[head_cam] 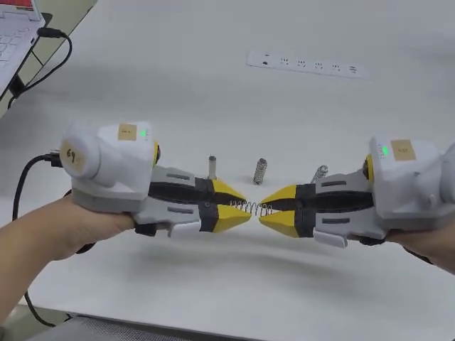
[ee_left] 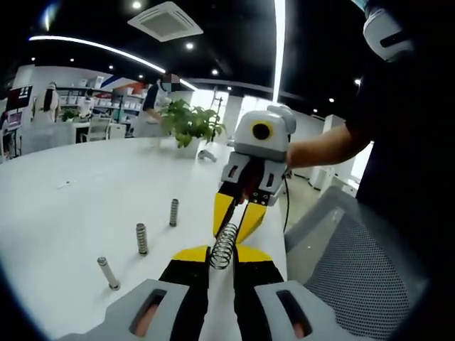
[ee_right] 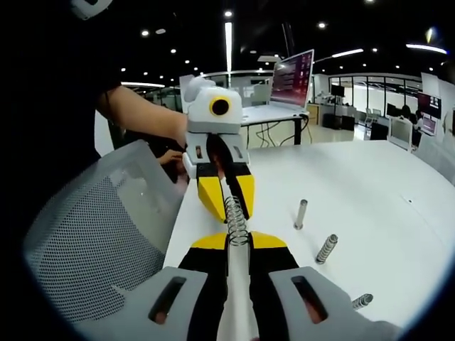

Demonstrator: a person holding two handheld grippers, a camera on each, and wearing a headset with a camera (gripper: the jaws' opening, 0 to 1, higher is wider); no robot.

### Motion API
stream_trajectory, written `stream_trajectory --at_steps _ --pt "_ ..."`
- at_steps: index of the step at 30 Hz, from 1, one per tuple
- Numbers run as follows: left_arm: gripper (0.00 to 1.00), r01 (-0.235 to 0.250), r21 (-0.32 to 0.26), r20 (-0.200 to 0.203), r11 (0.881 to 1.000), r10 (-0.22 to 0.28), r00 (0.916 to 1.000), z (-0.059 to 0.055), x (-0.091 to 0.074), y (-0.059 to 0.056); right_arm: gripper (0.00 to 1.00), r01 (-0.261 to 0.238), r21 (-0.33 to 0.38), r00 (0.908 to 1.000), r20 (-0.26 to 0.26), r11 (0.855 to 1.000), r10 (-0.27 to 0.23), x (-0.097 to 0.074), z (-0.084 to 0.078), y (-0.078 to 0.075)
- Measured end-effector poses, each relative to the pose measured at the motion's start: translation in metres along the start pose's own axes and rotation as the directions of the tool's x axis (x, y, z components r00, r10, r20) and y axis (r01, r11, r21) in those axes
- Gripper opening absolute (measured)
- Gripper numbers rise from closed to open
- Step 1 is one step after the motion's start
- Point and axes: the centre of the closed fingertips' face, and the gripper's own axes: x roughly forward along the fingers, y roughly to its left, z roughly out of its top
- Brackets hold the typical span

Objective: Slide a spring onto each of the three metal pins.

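So our left gripper (head_cam: 242, 209) and right gripper (head_cam: 270, 212) each pinch an end of the thin coiled steel spring (head_cam: 255, 207) spanning their jaws; tugging unevenly could fling it past the bare silver pin (head_cam: 212, 167) beyond.

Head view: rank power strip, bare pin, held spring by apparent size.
Largest: power strip.
Then held spring and bare pin: too alike to rank, since the spring is nearer and its ends are hidden.

Open table (head_cam: 178, 85) lies either side of the row of pins (head_cam: 212, 168).
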Motion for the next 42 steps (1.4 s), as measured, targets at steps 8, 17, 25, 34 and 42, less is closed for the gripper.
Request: stream_trajectory --at_steps 8,17,25,34,42 --pt "0.03 -0.012 0.019 -0.030 1.000 0.013 0.9995 -0.006 0.000 0.002 0.07 -0.003 0.004 0.9997 0.026 1.000 0.003 -0.003 0.006 -0.001" --pt "0.03 -0.015 0.022 -0.023 1.000 0.016 0.9996 -0.005 0.000 0.003 0.07 0.002 -0.010 0.9994 0.036 1.000 -0.002 -0.003 0.011 -0.002" --pt "0.03 -0.019 0.024 -0.032 1.000 0.020 0.9993 -0.007 0.000 0.003 0.07 0.002 -0.003 0.9980 0.063 1.000 -0.002 -0.002 0.018 0.000" --pt "0.03 -0.025 0.036 -0.054 0.999 0.027 0.9982 -0.013 0.004 0.004 0.08 -0.012 0.003 0.9917 0.128 1.000 0.011 0.002 0.036 0.005" --pt "0.02 -0.018 0.036 -0.042 0.999 0.020 0.9989 -0.010 0.008 0.000 0.08 -0.010 -0.022 0.9869 0.161 1.000 0.014 0.010 0.048 0.009"
